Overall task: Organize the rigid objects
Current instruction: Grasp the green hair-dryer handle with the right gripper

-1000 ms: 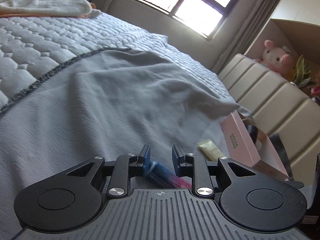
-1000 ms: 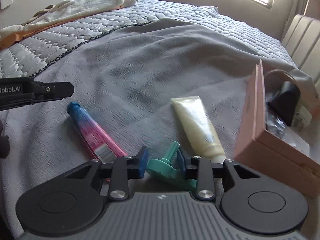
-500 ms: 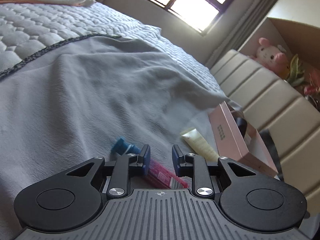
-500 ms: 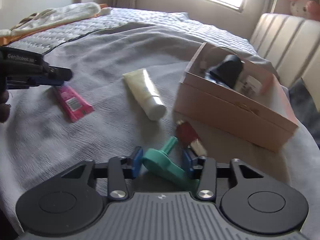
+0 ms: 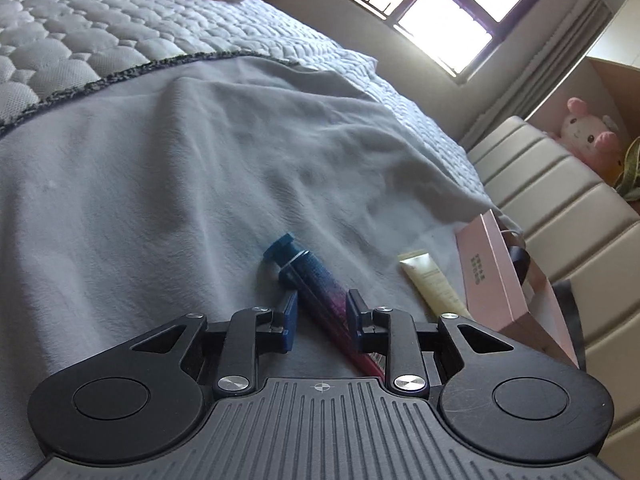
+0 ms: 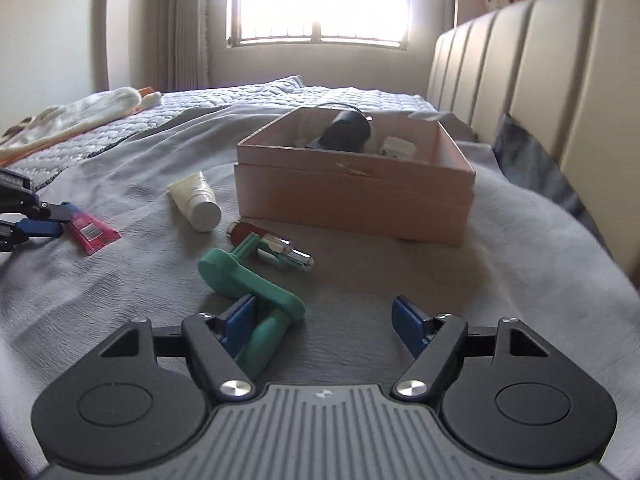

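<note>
left gripper (image 5: 322,316) low over the grey blanket (image 5: 160,184), jaws opening, the blue-to-pink tube (image 5: 316,288) lying between them on the blanket; pads stand off the tube on both sides, no clamp visible. tube's blue cap points away from the camera, crimped pink end runs back under the gripper body. cream tube (image 5: 432,280) lies just beside it to the right, near the wall of the pink box (image 5: 492,276). right gripper (image 6: 326,322) jaws opening and wide apart; the green plastic handle piece (image 6: 244,280) rests on the blanket touching the left blue pad (image 6: 240,316), right pad well clear of it, so nothing is gripped. just past the green piece lies a small red-and-chrome item (image 6: 272,242), kind not clear. pink box sits open-topped on the blanket beyond that, with a black rounded object (image 6: 346,132) and a small white item (image 6: 396,148) inside. cream tube stands near the box's left corner, cap toward the camera. padded headboard (image 6: 540,80) at right.
</note>
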